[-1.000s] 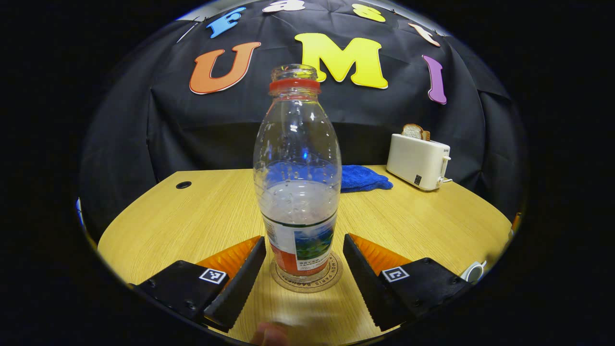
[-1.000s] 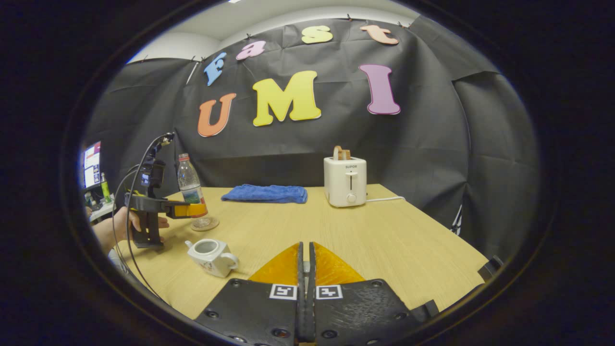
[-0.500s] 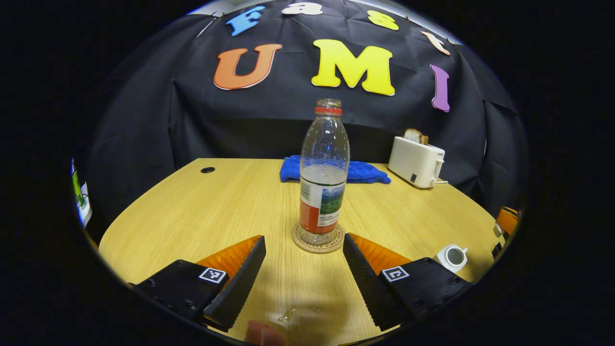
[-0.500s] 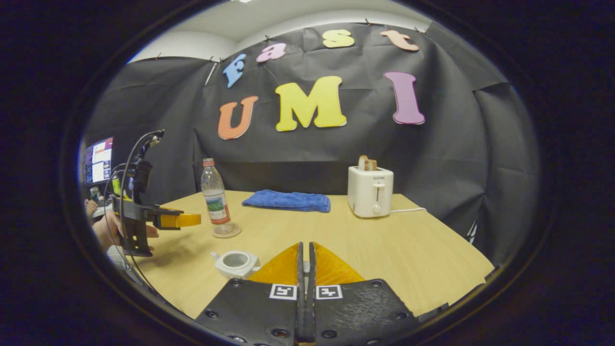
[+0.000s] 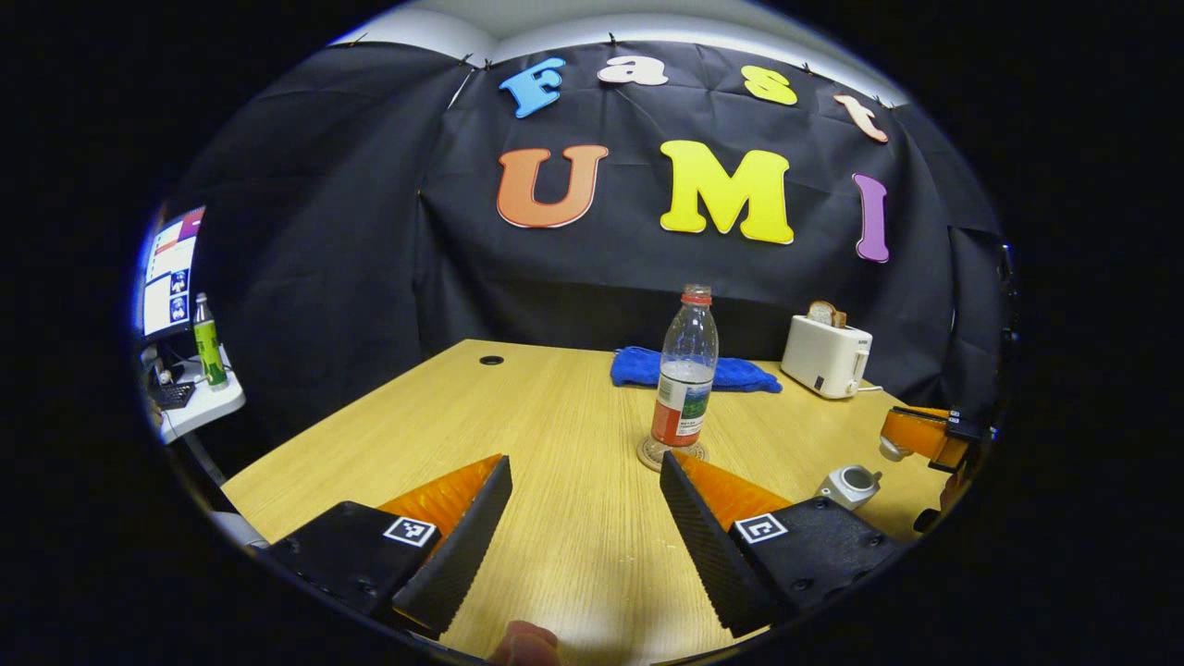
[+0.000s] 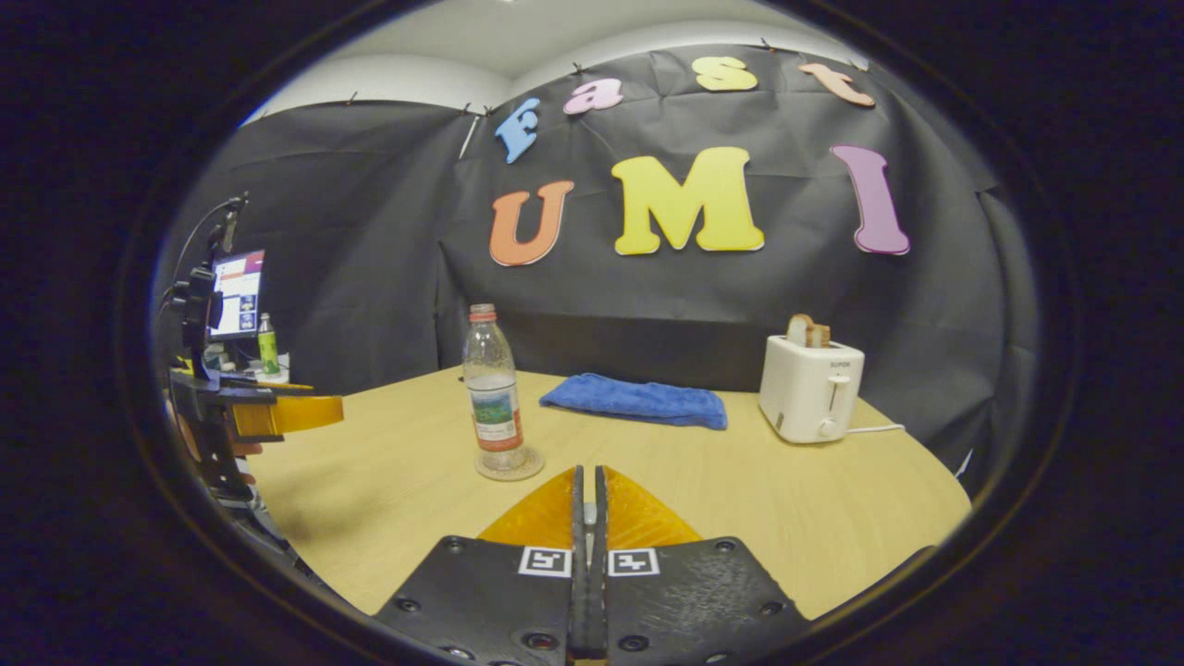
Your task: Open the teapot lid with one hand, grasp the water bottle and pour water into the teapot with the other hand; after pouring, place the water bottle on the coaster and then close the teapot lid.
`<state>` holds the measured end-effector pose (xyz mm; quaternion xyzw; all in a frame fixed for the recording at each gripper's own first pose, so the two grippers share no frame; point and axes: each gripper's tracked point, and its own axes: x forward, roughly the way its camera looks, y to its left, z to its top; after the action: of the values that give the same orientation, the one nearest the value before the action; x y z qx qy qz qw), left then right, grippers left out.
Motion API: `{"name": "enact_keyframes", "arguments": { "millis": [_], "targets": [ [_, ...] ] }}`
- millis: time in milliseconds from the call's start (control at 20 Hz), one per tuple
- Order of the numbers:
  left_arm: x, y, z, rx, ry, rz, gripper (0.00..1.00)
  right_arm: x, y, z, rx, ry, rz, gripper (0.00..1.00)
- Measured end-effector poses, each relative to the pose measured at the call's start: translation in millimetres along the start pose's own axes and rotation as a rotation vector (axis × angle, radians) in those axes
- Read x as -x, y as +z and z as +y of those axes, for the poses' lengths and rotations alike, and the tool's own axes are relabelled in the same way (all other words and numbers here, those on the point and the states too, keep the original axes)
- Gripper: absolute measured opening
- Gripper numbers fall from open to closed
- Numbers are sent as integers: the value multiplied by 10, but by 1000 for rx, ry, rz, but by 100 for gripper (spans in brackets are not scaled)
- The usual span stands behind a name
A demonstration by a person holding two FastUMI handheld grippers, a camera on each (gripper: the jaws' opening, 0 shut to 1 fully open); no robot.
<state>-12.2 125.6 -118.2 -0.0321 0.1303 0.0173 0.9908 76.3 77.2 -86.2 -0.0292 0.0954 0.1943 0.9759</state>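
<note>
A clear water bottle with a red neck ring and no cap stands upright on a round coaster, part full; the right gripper view has the bottle and coaster left of centre. My left gripper is open and holds nothing, well back from the bottle. The white teapot sits lidless on the table at the right. My right gripper is shut, a small pale piece pinched between its fingers. In the left gripper view a white lid hangs at the right gripper tips, above the teapot.
On the wooden table, a white toaster holding bread and a folded blue cloth lie at the back. A cable hole is at the far left. A side desk carries a green bottle. A hand-held left gripper hovers left.
My left gripper has pulled back from the bottle, which stays on the coaster. The right gripper view has swung so the teapot slid out of it; its jaws stay shut.
</note>
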Motion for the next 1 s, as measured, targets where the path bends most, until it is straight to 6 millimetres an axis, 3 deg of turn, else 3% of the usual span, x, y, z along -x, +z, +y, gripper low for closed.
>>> {"name": "enact_keyframes", "arguments": {
  "millis": [150,400,1000],
  "targets": [
    [126,19,84,-11,19,-20,100,-103,-96,93,5,13,21,0],
    [170,42,105,-44,28,-33,100,-166,-140,131,25,14,18,2],
    [300,185,-43,-57,-11,-64,100,-176,-263,116,21,-3,21,0]
  ]
}}
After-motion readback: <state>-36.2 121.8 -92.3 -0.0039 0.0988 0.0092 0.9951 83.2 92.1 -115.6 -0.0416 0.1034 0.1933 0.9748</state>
